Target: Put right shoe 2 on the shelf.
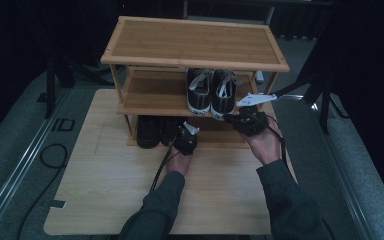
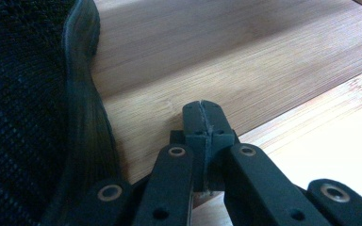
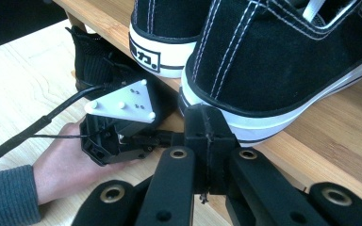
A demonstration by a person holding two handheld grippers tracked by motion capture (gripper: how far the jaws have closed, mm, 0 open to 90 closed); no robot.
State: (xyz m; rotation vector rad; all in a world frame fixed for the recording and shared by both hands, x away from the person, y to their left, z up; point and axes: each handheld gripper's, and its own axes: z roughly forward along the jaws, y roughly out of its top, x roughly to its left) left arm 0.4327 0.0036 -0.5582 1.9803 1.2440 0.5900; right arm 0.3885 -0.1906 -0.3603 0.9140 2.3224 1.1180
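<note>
A pair of black canvas sneakers with white soles (image 1: 211,90) stands heels-out on the middle shelf of a bamboo shoe rack (image 1: 145,95). My right gripper (image 1: 230,119) is shut and empty, its tip just at the heel of the right-hand sneaker (image 3: 273,61). On the bottom shelf sit black knit shoes (image 1: 150,131). My left gripper (image 1: 180,132) is shut with nothing in it, low over the bottom shelf board (image 2: 245,70) beside a black knit shoe (image 2: 23,108). In the right gripper view the left gripper (image 3: 118,129) sits below the sneakers, held by a hand.
The rack's top shelf (image 1: 192,40) is bare. The rack stands on a pale wooden board (image 1: 105,180) laid on grey carpet. A black cable loops on the floor at left (image 1: 52,155). Dark stands flank the rack on both sides.
</note>
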